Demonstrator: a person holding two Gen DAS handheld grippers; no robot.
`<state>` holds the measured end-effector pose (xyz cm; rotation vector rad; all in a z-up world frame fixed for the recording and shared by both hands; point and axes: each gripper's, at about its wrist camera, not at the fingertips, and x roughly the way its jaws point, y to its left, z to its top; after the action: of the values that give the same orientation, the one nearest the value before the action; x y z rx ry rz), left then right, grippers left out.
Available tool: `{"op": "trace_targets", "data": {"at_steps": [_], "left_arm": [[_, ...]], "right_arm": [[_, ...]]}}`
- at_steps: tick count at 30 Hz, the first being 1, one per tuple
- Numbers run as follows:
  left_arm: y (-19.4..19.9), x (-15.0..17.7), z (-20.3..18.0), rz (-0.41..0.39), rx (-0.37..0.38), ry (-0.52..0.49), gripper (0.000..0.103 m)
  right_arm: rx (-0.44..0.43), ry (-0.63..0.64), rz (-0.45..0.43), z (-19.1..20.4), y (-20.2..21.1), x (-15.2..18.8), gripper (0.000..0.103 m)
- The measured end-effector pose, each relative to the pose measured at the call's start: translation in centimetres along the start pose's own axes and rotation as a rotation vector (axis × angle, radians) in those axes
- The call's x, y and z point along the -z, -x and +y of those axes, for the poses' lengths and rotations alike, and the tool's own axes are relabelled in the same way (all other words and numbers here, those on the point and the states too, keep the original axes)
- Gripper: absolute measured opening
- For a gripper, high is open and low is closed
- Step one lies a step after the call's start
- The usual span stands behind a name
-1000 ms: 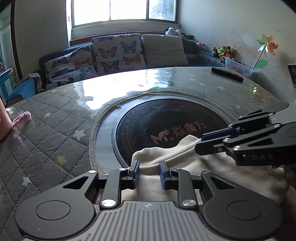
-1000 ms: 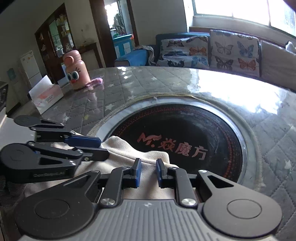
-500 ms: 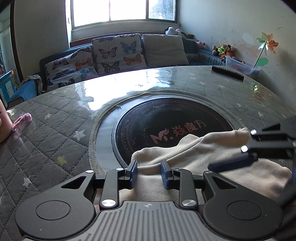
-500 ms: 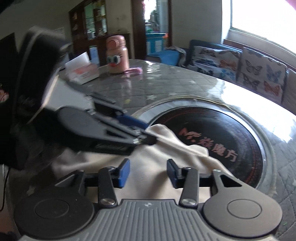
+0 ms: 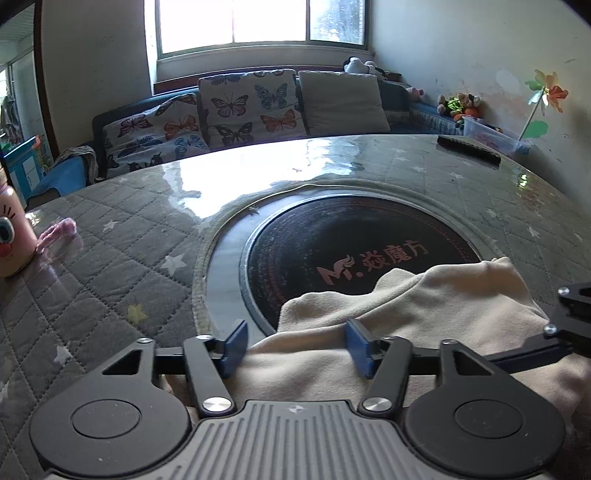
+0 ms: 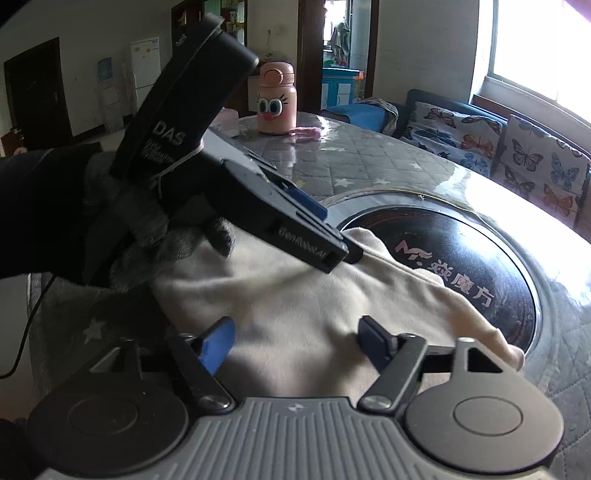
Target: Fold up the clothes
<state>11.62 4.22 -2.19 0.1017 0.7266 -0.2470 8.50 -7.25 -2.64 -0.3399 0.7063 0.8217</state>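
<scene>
A cream garment [image 5: 424,317] lies bunched at the near edge of a round table [image 5: 122,258], its far folds spilling onto the black glass disc [image 5: 354,236] set in the tabletop; its near part is hidden below both gripper bodies, so how far it reaches toward the person cannot be told. The left gripper [image 5: 297,347] has its blue pads [image 5: 236,341] spread and opening, cloth lying between them but not pinched. The right gripper [image 6: 297,341] is likewise opening, its fingers well apart over the cloth; its left pad is blurred. In the right wrist view the left gripper [image 6: 343,251] shows from the side, held by a gloved hand [image 6: 159,229], its tip just at a raised fold of the garment, though contact is hard to make out. In the left wrist view only a cut-off sliver of the right gripper shows at the frame's right edge. A clear plastic bin [image 5: 495,136] against the far wall holds things too small to identify. A pink cartoon-faced bottle [image 6: 276,99] stands on the quilted grey star-print table cover, a pink item [image 6: 303,131] just beside it. A dark flat object [image 5: 468,150] rests near the table's far rim. Beyond are a sofa with butterfly cushions [image 5: 251,107], a bright window [image 5: 258,22], a paper pinwheel [image 5: 546,90] and soft toys [image 5: 458,105].
</scene>
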Motion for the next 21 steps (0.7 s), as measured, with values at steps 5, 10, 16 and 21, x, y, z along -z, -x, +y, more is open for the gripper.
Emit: {"op": "trace_targets", "data": {"at_steps": [5, 10, 16, 21], "left_arm": [[1.0, 0.5, 0.1, -0.016, -0.002, 0.002, 0.088], [2.7, 1.3, -0.7, -0.039, -0.01, -0.037, 0.101], [4.5, 2.8, -1.3, -0.043, -0.041, -0.061, 0.103], [5.7, 4.4, -0.9, -0.029, -0.071, -0.032, 0.103]], "right_arm": [[-0.004, -0.014, 0.0, -0.2, 0.5, 0.5, 0.084], [-0.001, -0.028, -0.007, -0.3, 1.1, 0.8, 0.091], [0.002, -0.066, -0.011, -0.8, 1.7, 1.5, 0.094], [0.021, -0.085, -0.021, -1.0, 2.4, 2.2, 0.103]]}}
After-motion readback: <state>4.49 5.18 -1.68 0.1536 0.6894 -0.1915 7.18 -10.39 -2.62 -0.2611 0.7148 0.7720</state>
